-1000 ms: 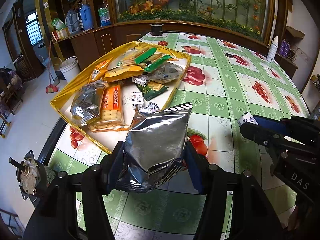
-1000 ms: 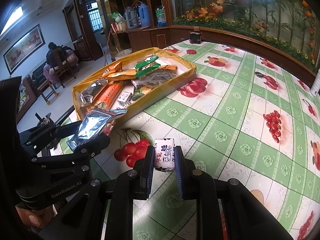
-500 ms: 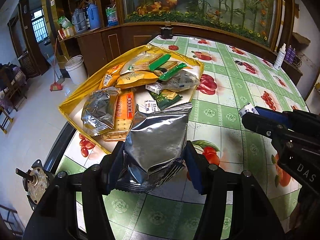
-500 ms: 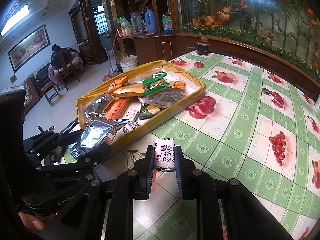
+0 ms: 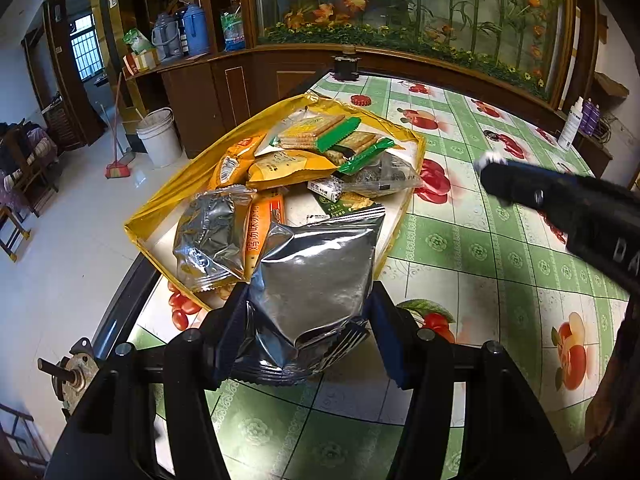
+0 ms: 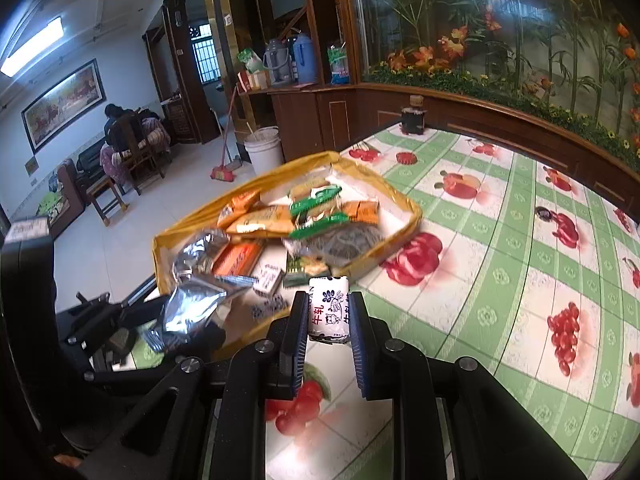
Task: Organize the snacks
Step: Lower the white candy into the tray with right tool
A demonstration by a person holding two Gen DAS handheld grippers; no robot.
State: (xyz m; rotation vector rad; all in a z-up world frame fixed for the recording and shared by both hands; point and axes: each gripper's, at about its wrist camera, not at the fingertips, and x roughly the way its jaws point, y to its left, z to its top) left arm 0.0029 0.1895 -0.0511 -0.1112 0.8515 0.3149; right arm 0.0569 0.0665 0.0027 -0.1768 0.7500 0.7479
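Observation:
My left gripper (image 5: 308, 316) is shut on a silver foil snack bag (image 5: 320, 272), held above the near end of a yellow tray (image 5: 160, 212). The tray holds several snack packs: another silver bag (image 5: 210, 236), an orange cracker pack (image 5: 260, 232), and green-edged biscuit packs (image 5: 320, 132). My right gripper (image 6: 328, 316) is shut on a small white candy (image 6: 329, 312) with blue paw prints and red characters, held over the table just before the tray (image 6: 400, 240). In the left wrist view the right gripper (image 5: 496, 172) hangs right of the tray. The left gripper with the foil bag (image 6: 192, 308) shows at left in the right wrist view.
The table wears a green-and-white fruit-print cloth (image 5: 480, 256). A dark jar (image 6: 412, 116) and a red lid (image 6: 406, 157) sit at the far end, a white bottle (image 5: 570, 128) at the far right. A white bucket (image 6: 262, 148) and broom stand on the floor; a person (image 6: 116, 120) sits far left.
Both grippers have moved towards the tray with their loads, the right one also rising. The tray looks nearer in both views. Both grips are unchanged.

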